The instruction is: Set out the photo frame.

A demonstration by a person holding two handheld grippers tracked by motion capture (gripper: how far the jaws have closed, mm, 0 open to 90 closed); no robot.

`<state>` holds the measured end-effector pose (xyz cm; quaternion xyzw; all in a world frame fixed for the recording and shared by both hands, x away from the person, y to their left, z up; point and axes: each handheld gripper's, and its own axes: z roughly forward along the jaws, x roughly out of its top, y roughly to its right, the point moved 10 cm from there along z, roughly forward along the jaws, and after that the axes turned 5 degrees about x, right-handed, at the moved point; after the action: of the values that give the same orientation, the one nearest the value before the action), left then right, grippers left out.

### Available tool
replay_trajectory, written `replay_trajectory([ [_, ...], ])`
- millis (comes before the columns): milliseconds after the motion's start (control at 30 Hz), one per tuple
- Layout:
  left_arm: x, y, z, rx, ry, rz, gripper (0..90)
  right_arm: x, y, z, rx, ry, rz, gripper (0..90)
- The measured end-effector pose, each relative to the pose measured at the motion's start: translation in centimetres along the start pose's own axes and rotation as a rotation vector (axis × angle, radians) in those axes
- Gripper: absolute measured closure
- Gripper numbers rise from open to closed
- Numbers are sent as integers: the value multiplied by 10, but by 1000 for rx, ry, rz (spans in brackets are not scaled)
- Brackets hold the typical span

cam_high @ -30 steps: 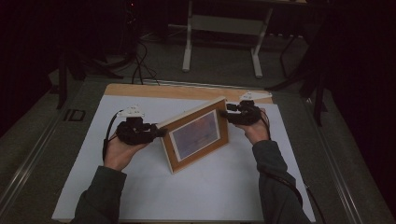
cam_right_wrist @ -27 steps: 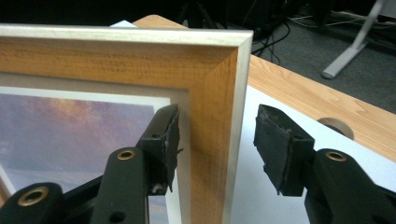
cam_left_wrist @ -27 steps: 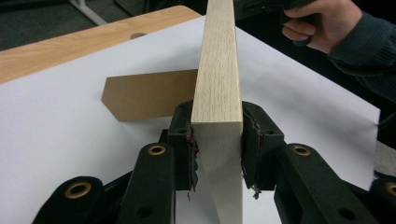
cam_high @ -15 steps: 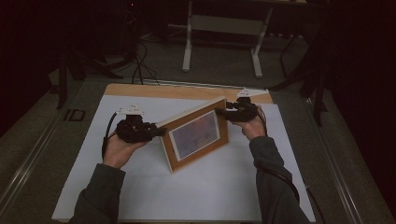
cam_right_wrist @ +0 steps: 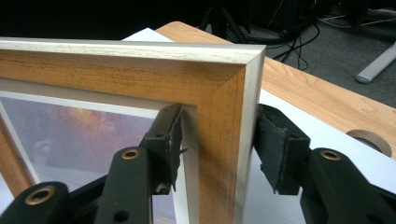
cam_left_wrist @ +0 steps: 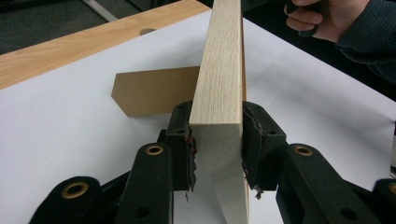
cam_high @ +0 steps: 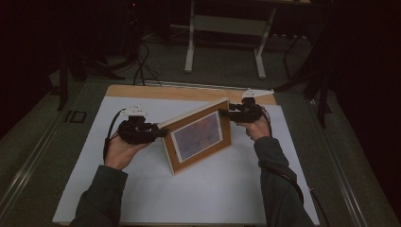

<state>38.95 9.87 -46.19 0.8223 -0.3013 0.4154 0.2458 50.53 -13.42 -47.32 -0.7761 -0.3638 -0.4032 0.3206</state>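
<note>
My left tongs [cam_left_wrist: 217, 154] are clamped on the picture frame [cam_high: 198, 138]; right tongs [cam_right_wrist: 217, 149], closing around its far edge, seemingly have a gap. Seat squarely before lifting.

This looks like a lab or recording studio set up for handling trials, not a home. The room is dark, with light falling on a wooden worktop [cam_high: 189, 92] covered almost to its edges by a plain white sheet [cam_high: 198, 189]. Beyond the worktop's far edge lies grey carpeted floor [cam_high: 227, 71] with loose black cables [cam_high: 142, 71] trailing across it, and the white metal legs of another table [cam_high: 191, 42] stand farther back. Dark stands [cam_high: 64, 71] rise off the worktop's far left and right corners, like rigging for cameras or lights
</note>
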Motion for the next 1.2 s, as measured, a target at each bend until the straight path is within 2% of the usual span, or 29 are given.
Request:
replay_trajectory([
  [167,0,0,0,11,-1,5,675,0,1,-1,-2,-4,-3,551],
  [300,2,-3,1,40,-16,18,670,1,2,-1,-13,-6,-6,583],
  [500,3,-6,2,55,-17,6,673,1,3,-2,-32,-9,-6,614],
  [600,4,-10,2,66,-9,-17,678,1,2,-2,-44,-11,-10,615],
  [867,7,-13,3,60,14,-59,694,2,2,-3,-66,1,-9,616],
  [1200,11,-14,7,59,15,-50,695,0,2,-7,-99,24,-2,616],
])
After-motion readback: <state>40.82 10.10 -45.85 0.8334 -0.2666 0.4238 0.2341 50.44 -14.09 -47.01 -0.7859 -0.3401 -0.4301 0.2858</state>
